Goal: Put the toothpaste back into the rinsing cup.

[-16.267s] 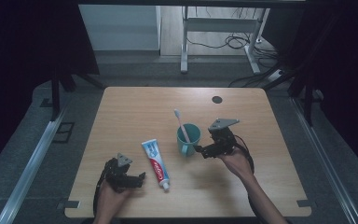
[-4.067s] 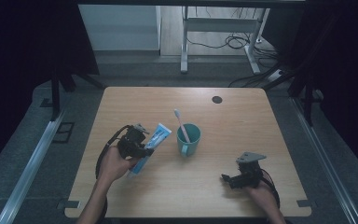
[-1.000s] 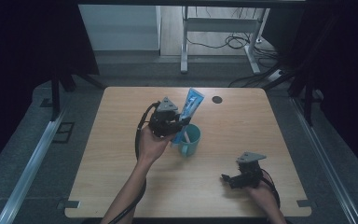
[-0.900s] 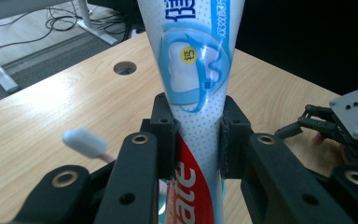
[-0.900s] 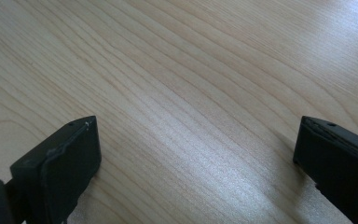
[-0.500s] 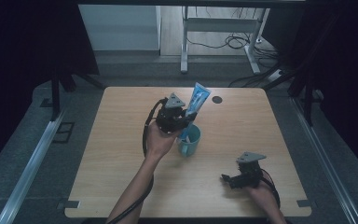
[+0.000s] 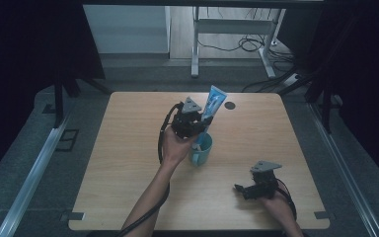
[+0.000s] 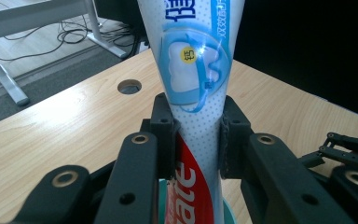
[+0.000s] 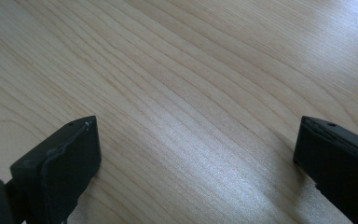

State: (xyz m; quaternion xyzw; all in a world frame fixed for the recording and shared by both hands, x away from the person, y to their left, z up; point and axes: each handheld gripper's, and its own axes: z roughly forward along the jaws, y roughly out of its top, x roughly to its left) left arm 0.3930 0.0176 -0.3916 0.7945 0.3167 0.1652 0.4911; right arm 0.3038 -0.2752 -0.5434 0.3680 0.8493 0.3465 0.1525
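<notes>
Black, matte and hard-edged, the pads (image 8: pixel 165 135) of my left gripper (image 8: pixel 196 140) are clamped on the toothpaste tube (image 8: pixel 196 79) at its middle, each pad denting the soft laminate slightly. The tube stands nearly upright, its flat crimped end uppermost and its red-printed lower part reaching down toward the teal cup (image 7: pixel 202 149). In the high view my left gripper (image 7: pixel 193 123) hangs directly over that cup, with the tube (image 7: pixel 212 102) leaning a little away from me.

Step in hand, as I judge it: lowering the tube into the cup, cap end first. The next move calls for a straight descent along the tube's own axis until its lower end rests on the cup's floor or wall, then a release of the pads; a tilted entry could catch the rim and tip the light cup.

The tube is glossy, pale blue and white above, red below, and flattens from round to blade-like toward the top. The cup is smooth, cylindrical, with a handle, and something pale stands inside it, too small to identify.

My right gripper (image 7: pixel 240 188) rests near the front right of the surface (image 7: pixel 128 163), its jaws wide apart over bare, pale wood grain (image 9: pixel 191 93). A round cable hole (image 8: pixel 129 86) lies beyond.
</notes>
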